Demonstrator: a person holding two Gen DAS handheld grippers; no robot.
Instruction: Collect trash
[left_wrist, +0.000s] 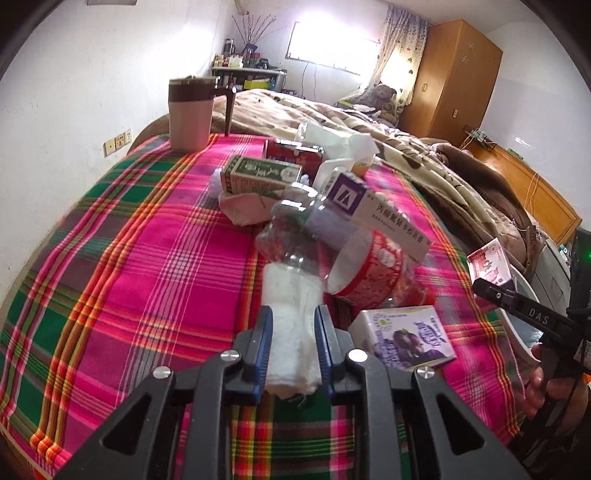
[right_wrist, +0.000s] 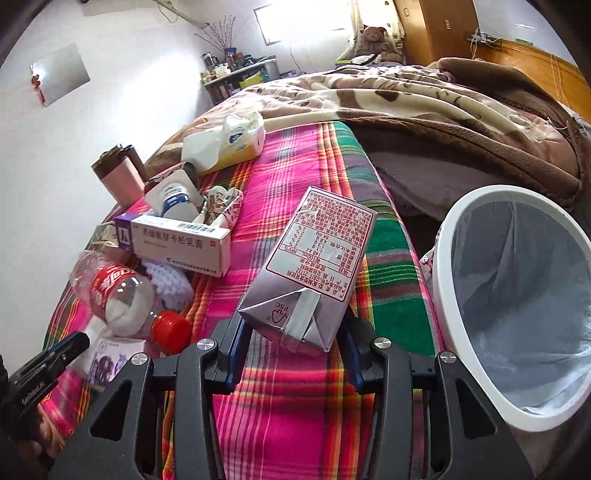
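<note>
My left gripper (left_wrist: 293, 314) is shut on a folded white tissue (left_wrist: 291, 314) just above the plaid cloth (left_wrist: 147, 258). Ahead of it lie a crushed clear bottle with a red label (left_wrist: 332, 254), a white and purple medicine box (left_wrist: 380, 210), a green box (left_wrist: 258, 177) and a purple grape carton (left_wrist: 406, 338). My right gripper (right_wrist: 295, 325) is shut on a silver and red drink carton (right_wrist: 314, 266), held over the cloth to the left of the white bin (right_wrist: 517, 302). The bin holds a grey liner.
A pink and brown mug (left_wrist: 192, 110) stands at the far left of the cloth. A tissue pack (right_wrist: 229, 142) lies at the far edge. A brown blanket (right_wrist: 443, 122) covers the bed beyond. A wooden wardrobe (left_wrist: 450, 81) stands at the back right.
</note>
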